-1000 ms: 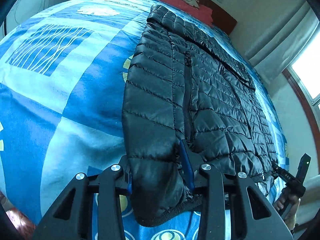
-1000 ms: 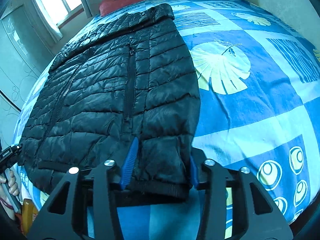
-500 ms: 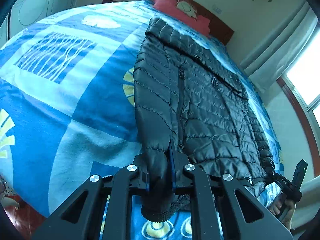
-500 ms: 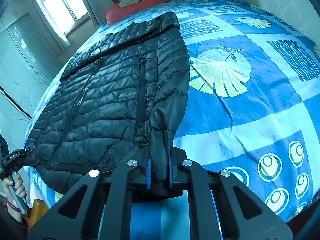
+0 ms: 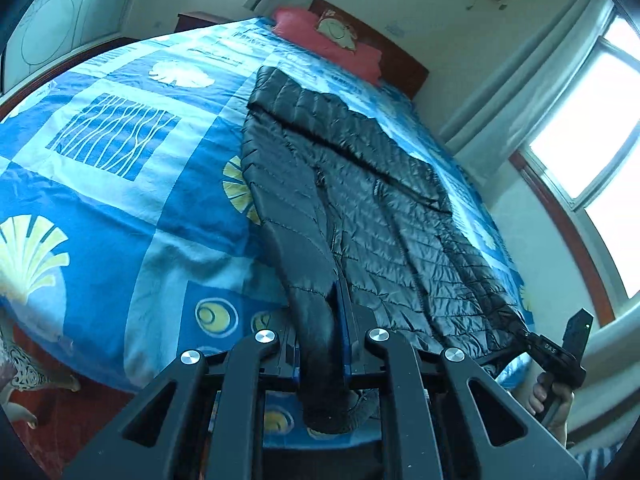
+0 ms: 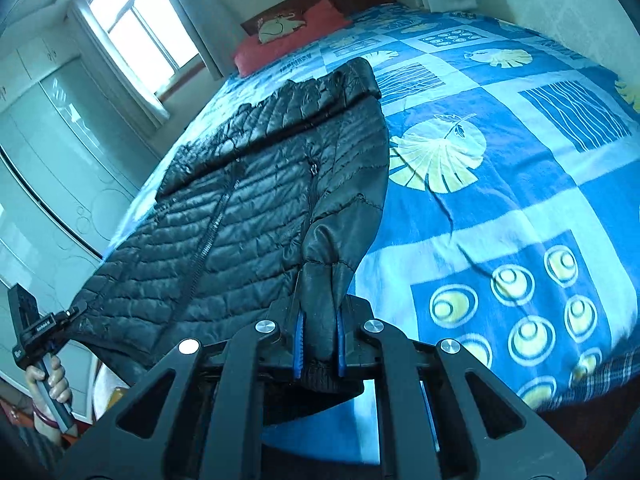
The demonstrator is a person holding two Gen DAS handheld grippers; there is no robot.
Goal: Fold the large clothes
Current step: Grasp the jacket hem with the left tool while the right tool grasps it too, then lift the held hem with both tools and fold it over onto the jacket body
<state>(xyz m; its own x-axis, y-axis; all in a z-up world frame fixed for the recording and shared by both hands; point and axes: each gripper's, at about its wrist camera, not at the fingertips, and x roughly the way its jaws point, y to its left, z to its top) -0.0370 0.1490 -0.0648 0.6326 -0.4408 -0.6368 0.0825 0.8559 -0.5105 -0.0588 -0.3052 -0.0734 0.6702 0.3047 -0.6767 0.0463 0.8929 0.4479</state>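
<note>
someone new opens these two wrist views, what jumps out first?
The black quilted puffer jacket, laid lengthwise on the blue patterned bedspread, collar toward the red pillow at the headboard. Next, both tools are clamped on its near hem: the left gripper and the right gripper each pinch a bunched corner, lifting it off the bed. Bright windows frame the far wall.

A home bedroom is being shown: a wide bed is being covered by a blue patchwork-print bedspread (image 5: 120, 184), a red pillow (image 6: 280, 46) is being backed by a dark wooden headboard (image 5: 404, 60), and pale curtains (image 5: 520, 80) are flanking bright windows (image 6: 136, 36).
</note>
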